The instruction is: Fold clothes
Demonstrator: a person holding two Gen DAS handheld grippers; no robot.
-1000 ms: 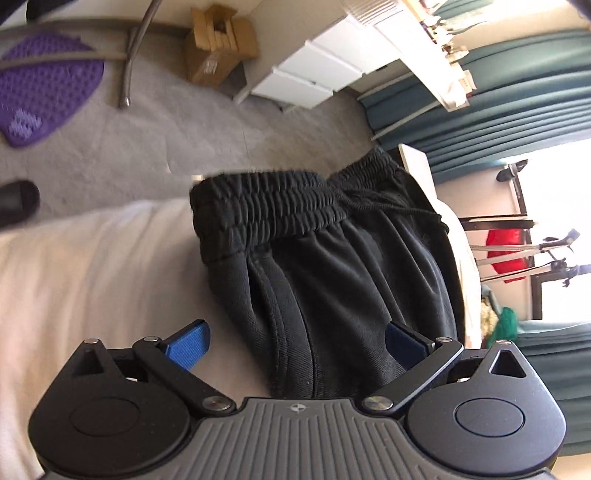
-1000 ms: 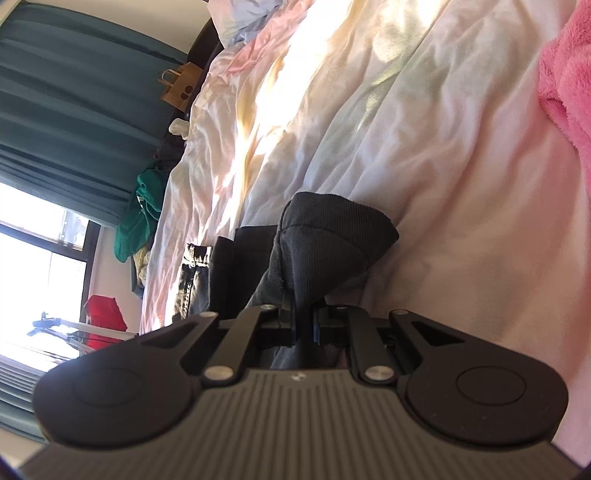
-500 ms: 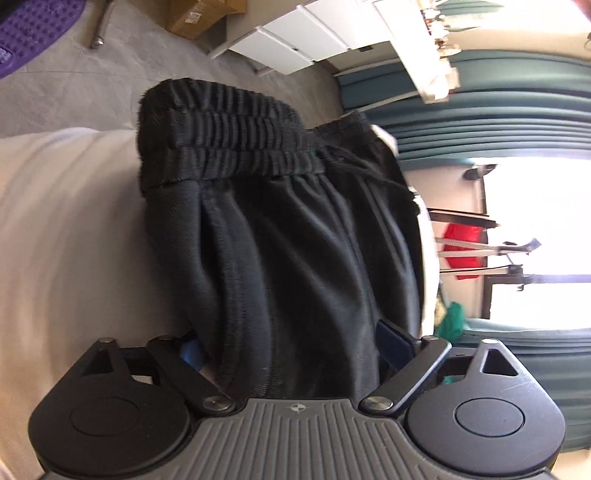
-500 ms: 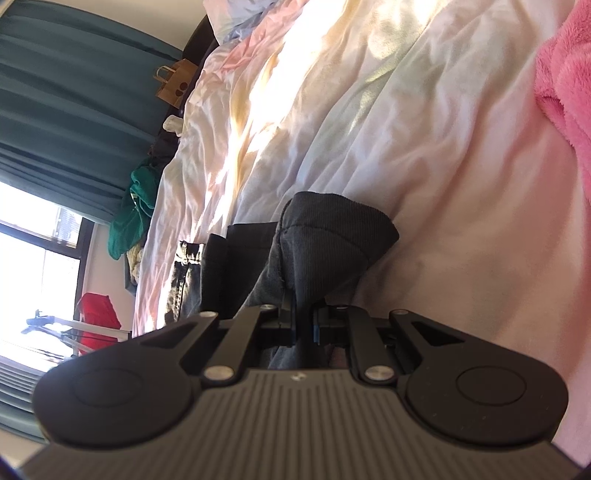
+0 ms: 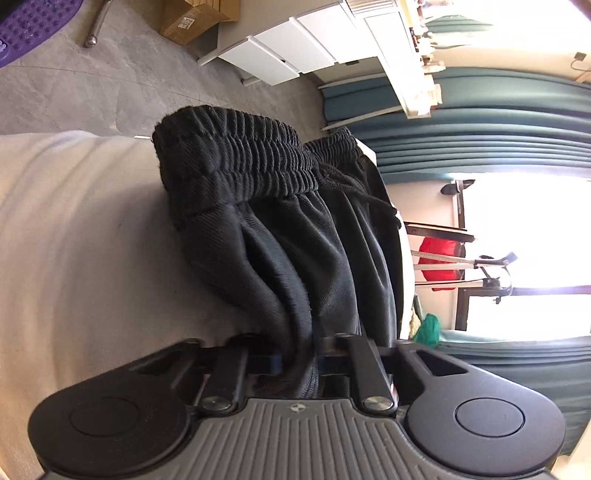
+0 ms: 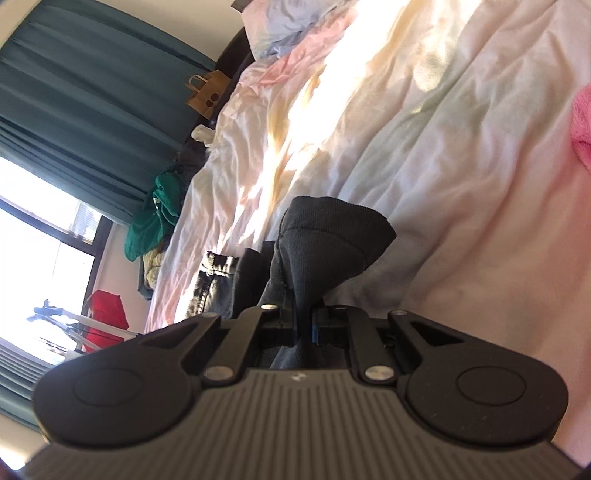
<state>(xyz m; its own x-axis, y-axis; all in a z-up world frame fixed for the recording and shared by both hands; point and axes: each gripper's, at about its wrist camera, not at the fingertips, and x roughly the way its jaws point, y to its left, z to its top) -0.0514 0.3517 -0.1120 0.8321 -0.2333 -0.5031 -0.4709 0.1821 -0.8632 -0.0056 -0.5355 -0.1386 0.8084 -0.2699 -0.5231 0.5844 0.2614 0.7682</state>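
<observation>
Black pants (image 5: 314, 236) with a ribbed elastic waistband lie on the white bed sheet (image 5: 74, 240) near the bed's edge. My left gripper (image 5: 297, 360) is shut on a fold of the pants fabric below the waistband. In the right wrist view my right gripper (image 6: 304, 326) is shut on the cuffed end of a pant leg (image 6: 328, 236), which bunches up above the sheet (image 6: 461, 166). Dark folded clothing (image 6: 221, 280) lies just left of that cuff.
Grey floor (image 5: 74, 81), a cardboard box (image 5: 195, 18) and white drawers (image 5: 291, 48) lie beyond the bed edge. Teal curtains (image 5: 480, 122) and a bright window are at the right. A pink fluffy item (image 6: 581, 125), a green cloth (image 6: 155, 214) and a paper bag (image 6: 207, 92) lie around the bed.
My left gripper moved in on the pants and closed on the fabric; it was open a second ago. My right gripper stays shut on the cuff and barely moved.
</observation>
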